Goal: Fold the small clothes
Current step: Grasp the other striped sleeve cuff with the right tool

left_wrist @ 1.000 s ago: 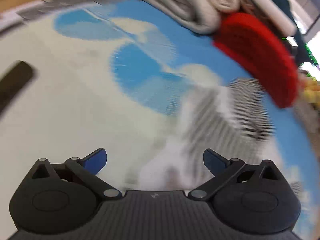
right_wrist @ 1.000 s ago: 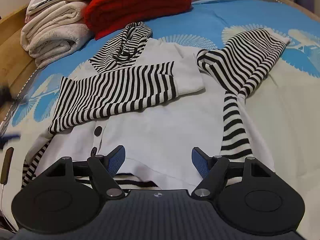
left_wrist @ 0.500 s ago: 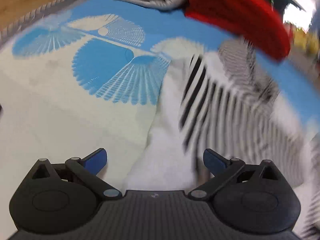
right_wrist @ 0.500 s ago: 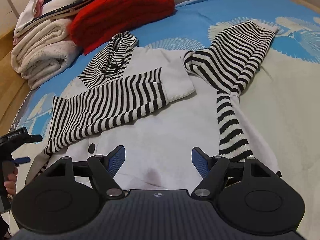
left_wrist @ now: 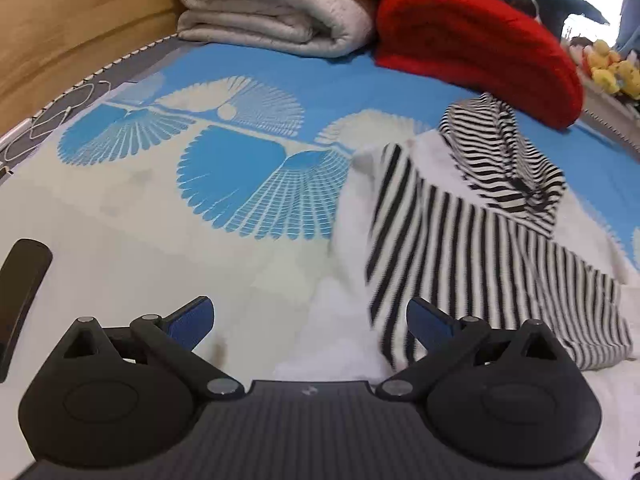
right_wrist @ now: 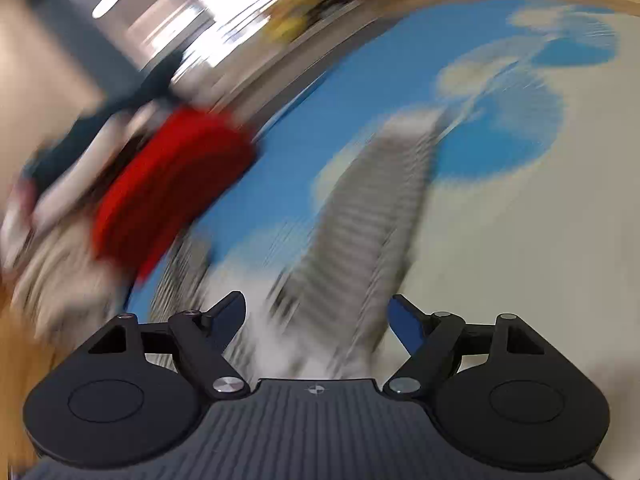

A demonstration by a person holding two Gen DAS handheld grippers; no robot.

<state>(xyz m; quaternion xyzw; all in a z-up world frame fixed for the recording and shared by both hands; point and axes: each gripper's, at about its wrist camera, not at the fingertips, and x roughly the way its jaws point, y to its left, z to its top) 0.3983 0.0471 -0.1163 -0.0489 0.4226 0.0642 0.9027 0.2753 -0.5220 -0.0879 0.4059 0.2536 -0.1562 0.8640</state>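
White cardigan (left_wrist: 460,240) with black-striped sleeves (one folded across its front) lies flat on the bedspread (left_wrist: 160,240).

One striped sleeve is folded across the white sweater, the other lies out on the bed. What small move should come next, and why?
Probably bring the right gripper, its fingers opening and empty, down onto the outstretched sleeve to fold it over the sweater. The other sleeve is already folded across, and the left gripper is open beside it.

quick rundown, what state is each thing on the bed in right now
sweater: flat, one striped sleeve folded across, hood up top
red knit: folded
white blanket: folded, stacked
left gripper: open, empty
right gripper: opening, empty, view blurred
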